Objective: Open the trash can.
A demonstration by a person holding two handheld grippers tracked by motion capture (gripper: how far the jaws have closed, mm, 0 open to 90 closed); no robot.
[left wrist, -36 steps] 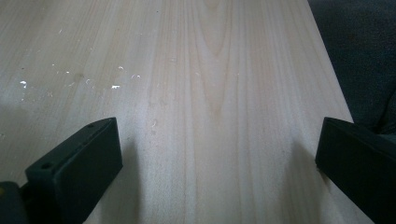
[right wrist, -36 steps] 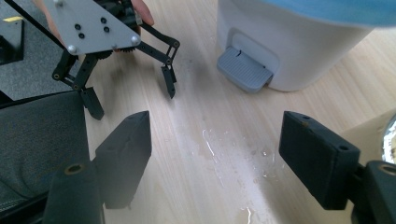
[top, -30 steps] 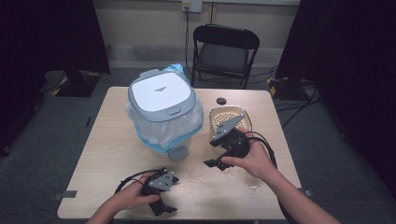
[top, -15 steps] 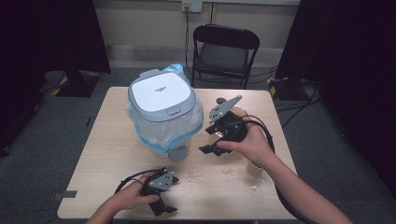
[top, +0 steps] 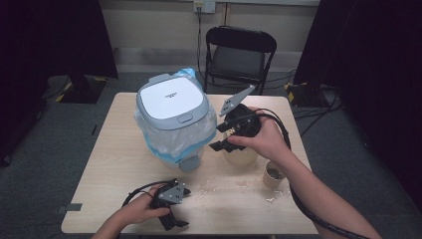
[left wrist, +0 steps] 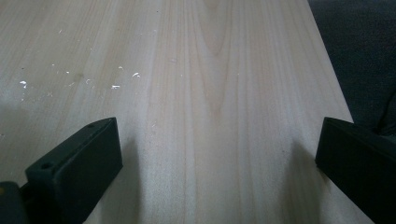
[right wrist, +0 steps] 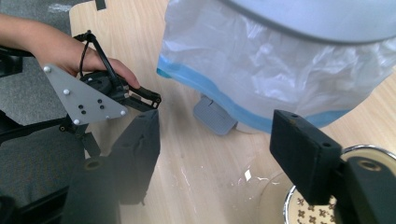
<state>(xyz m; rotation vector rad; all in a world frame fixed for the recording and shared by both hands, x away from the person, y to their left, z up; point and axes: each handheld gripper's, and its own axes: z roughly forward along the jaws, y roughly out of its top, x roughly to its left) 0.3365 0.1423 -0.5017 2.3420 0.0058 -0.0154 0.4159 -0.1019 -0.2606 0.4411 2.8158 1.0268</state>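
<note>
**Above the bowl, right jaws empty**

Over the bowl (top: 240, 155), beside the bagged bin (top: 172, 119), hangs the right gripper (top: 222, 137); its jaws, just closing, stand apart with nothing between, the bowl's rim below them. Near the table (top: 109, 164) edge, the left gripper (top: 174, 219) rests wide open, empty.

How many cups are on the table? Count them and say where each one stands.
1: a small paper cup stands near the table's right edge, beside the clear jar. Others may hide behind the bin.

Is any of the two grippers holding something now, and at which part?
Nothing is held. The right gripper and the left gripper both have open jaws with nothing between them.
</note>
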